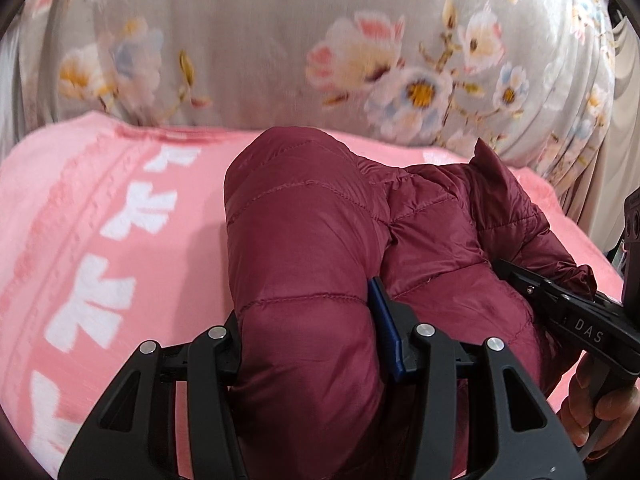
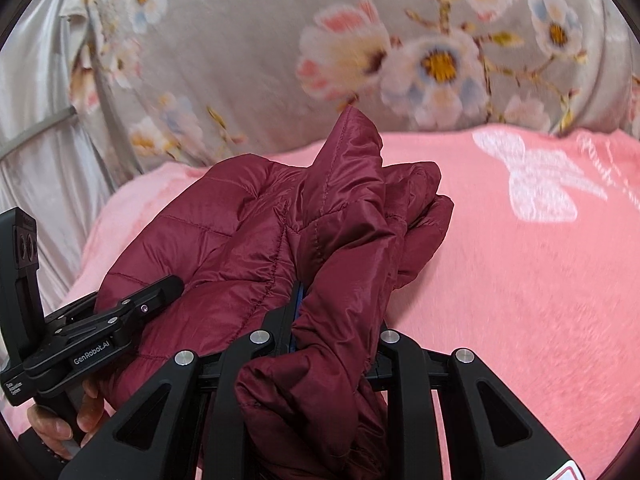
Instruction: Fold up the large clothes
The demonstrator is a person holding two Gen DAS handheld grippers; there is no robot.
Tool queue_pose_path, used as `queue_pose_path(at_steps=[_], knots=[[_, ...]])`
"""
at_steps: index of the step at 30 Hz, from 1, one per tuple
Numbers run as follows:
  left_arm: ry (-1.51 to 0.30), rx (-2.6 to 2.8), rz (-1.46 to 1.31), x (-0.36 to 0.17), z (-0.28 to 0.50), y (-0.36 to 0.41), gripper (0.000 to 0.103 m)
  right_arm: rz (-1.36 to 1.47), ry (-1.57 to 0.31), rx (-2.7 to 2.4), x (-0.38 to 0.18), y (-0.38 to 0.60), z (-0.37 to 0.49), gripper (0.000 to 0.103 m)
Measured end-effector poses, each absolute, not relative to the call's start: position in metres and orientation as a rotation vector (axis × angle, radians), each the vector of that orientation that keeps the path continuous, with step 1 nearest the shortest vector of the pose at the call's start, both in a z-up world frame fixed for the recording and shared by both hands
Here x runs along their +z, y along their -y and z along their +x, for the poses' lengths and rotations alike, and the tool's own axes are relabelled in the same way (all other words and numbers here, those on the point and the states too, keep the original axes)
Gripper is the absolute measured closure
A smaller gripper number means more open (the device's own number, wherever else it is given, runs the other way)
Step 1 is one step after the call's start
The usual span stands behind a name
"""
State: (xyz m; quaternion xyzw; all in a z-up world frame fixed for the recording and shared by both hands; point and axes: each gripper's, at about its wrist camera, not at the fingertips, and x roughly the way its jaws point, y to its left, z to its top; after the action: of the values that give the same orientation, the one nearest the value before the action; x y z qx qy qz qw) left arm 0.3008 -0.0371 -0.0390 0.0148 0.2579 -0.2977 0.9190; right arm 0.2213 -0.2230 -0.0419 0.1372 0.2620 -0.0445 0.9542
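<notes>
Both grippers are clamped on the maroon puffer jacket (image 1: pixel 304 248) over the pink blanket (image 1: pixel 100 240) — left gripper (image 1: pixel 310 340) pinching a fat bunch, right gripper (image 2: pixel 332 344) a thinner fold — probably so it goes down evenly.

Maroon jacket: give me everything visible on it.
The maroon quilted puffer jacket is shiny, nylon-looking fabric with stitched padded panels. It lies bunched, partly folded, on the pink fleece blanket. The left hand-held gripper clamps a thick padded fold; the right hand-held gripper pinches a thinner, crumpled edge.
</notes>
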Motion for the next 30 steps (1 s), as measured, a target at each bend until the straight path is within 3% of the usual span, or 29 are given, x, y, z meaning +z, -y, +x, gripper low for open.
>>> queue_pose_path(at_steps=[10, 15, 18, 23, 25, 27, 30], knots=[[-0.554, -0.594, 0.031, -0.057, 0.308, 0.034, 0.044, 0.363, -0.565, -0.074, -0.064, 0.235, 0.224, 0.077], [-0.595, -0.587, 0.01, -0.061, 0.316, 0.032, 0.033, 0.433, -0.603, -0.071, -0.071, 0.246, 0.227, 0.06], [-0.611, -0.539, -0.025, -0.061, 0.318, 0.022, 0.015, 0.456, -0.615, -0.117, -0.07, 0.251, 0.216, 0.041], [-0.61, -0.458, -0.046, -0.048, 0.297, -0.009, 0.012, 0.457, -0.589, -0.186, -0.051, 0.259, 0.16, 0.04], [-0.622, -0.402, -0.017, -0.037, 0.289, -0.013, 0.012, 0.402, -0.555, -0.223, -0.033, 0.254, 0.145, 0.052], [-0.636, -0.361, -0.006, -0.021, 0.284, -0.012, 0.012, 0.339, -0.549, -0.236, -0.015, 0.243, 0.146, 0.077], [-0.662, -0.341, 0.008, -0.004, 0.283, 0.002, 0.012, 0.222, -0.589, -0.218, -0.001, 0.217, 0.167, 0.101]])
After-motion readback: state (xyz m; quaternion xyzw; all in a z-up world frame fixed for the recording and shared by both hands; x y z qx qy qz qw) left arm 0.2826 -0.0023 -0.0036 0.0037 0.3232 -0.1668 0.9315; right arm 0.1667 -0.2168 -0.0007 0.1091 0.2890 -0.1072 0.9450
